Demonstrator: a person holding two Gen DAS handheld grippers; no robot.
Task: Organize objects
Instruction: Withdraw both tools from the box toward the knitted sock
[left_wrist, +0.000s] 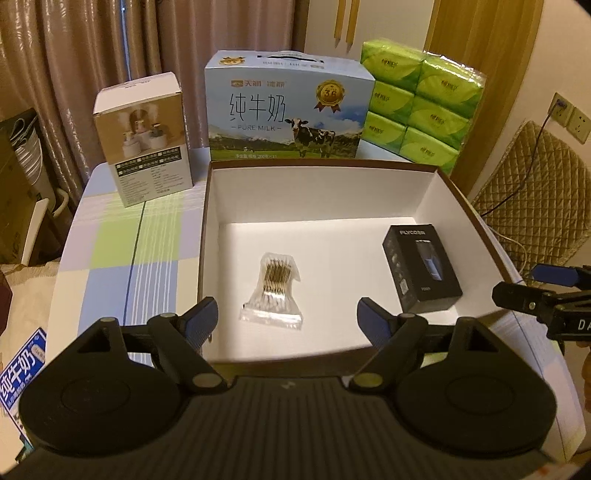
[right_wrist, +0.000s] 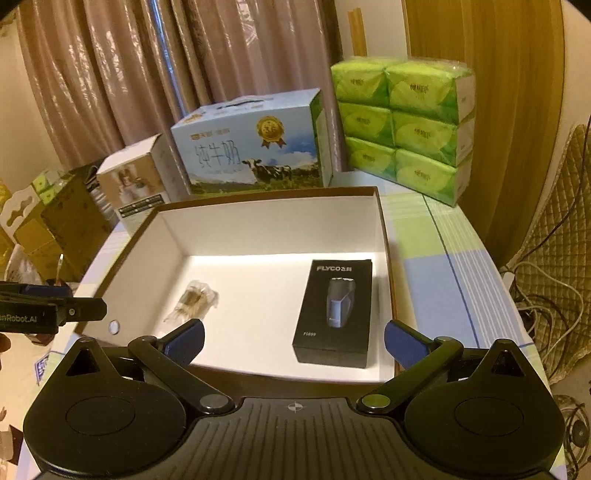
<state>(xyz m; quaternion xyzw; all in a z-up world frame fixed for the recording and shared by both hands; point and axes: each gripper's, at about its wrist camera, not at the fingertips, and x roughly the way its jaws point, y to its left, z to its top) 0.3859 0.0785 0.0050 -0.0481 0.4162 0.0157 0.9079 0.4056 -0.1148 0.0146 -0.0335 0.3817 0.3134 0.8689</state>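
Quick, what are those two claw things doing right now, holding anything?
Left gripper: jaws open, holding nothing.
Right gripper: jaws open, holding nothing.

I'm working in a home: long brown pleated curtains fill the upper left of the frame, a checked pastel tablecloth covers my table, a blue pure-milk carton with a cow stands top centre, and green tissue packs in clear wrap sit upper right.

Brown curtains, wooden door, quilted chair, perhaps dim warm light
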